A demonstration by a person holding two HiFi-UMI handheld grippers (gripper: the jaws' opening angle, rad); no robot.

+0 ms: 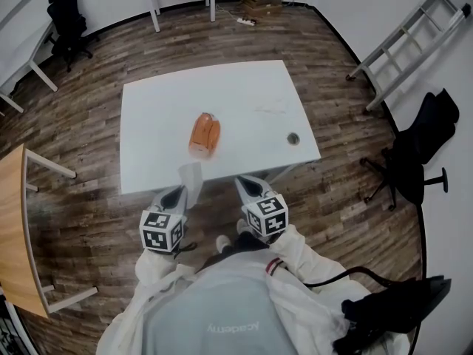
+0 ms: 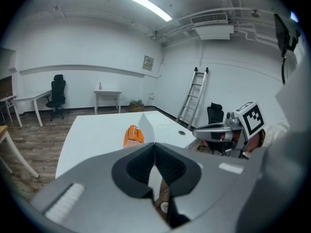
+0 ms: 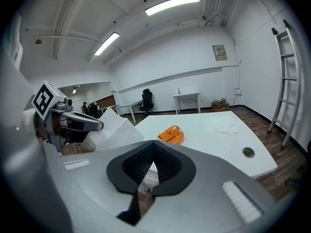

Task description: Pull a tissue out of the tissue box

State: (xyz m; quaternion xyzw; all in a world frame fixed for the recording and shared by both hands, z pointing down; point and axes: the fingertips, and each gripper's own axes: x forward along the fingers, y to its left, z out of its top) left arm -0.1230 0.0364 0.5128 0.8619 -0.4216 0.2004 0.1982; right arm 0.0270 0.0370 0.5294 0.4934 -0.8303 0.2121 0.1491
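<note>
An orange tissue box (image 1: pixel 204 134) lies near the middle of the white table (image 1: pixel 155 161); it also shows in the left gripper view (image 2: pixel 132 136) and the right gripper view (image 3: pixel 171 134). My left gripper (image 1: pixel 179 191) hangs just off the table's near edge, shut on a white tissue (image 1: pixel 191 177). That tissue stands up from the closed jaws (image 2: pixel 147 125) and is free of the box. My right gripper (image 1: pixel 248 184) is beside it, off the same edge, jaws shut with nothing between them (image 3: pixel 153 142). From the right gripper view the left gripper (image 3: pixel 92 124) shows with the tissue (image 3: pixel 116 128).
A flattened white tissue (image 1: pixel 270 108) lies on the far right of the table, and a round cable hole (image 1: pixel 293 138) sits near its right edge. A wooden table (image 1: pixel 15 228) stands at left, a ladder (image 1: pixel 403 43) and a black chair (image 1: pixel 414 161) at right.
</note>
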